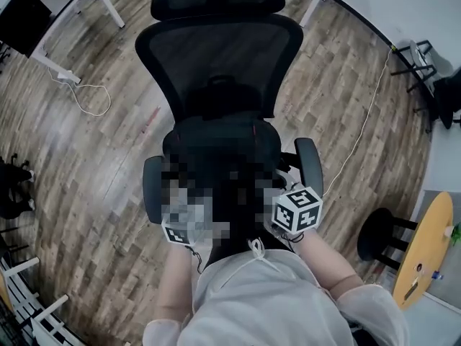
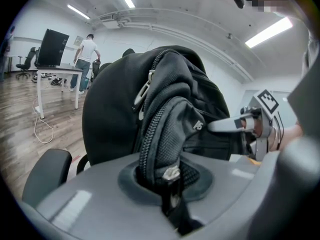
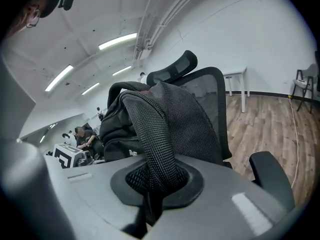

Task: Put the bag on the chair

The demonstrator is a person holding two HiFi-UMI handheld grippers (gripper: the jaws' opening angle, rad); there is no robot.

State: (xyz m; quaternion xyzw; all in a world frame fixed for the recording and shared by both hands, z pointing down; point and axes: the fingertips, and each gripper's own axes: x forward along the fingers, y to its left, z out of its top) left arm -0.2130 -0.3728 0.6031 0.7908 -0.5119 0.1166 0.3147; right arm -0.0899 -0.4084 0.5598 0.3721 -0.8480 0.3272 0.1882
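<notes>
Black bag point(image 1: 220, 146) over mesh chair point(image 1: 216, 56)

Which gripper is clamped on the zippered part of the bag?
The left gripper: a zipper track runs into its closed jaws, whereas the right gripper pinches the mesh strap of the bag.

The chair point(image 1: 220, 56) is black all over, its back a fine see-through mesh. The bag point(image 1: 216, 146) on the chair's seat is black too. Its zip pull point(image 2: 143, 93) is silver, and its strap point(image 3: 155, 129) is coarse black netting. The left gripper point(image 2: 170, 184) and the right gripper point(image 3: 150, 189) have plain grey bodies. The right gripper's cube point(image 1: 297, 209) is white with black square markers. Under the chair, the floor point(image 1: 108, 164) is brown wood-grain planks. Right of the chair are a yellow-tan round tabletop point(image 1: 426, 247) and a black stool point(image 1: 378, 233). In front of the chair, the person's garment point(image 1: 252, 294) is white.
</notes>
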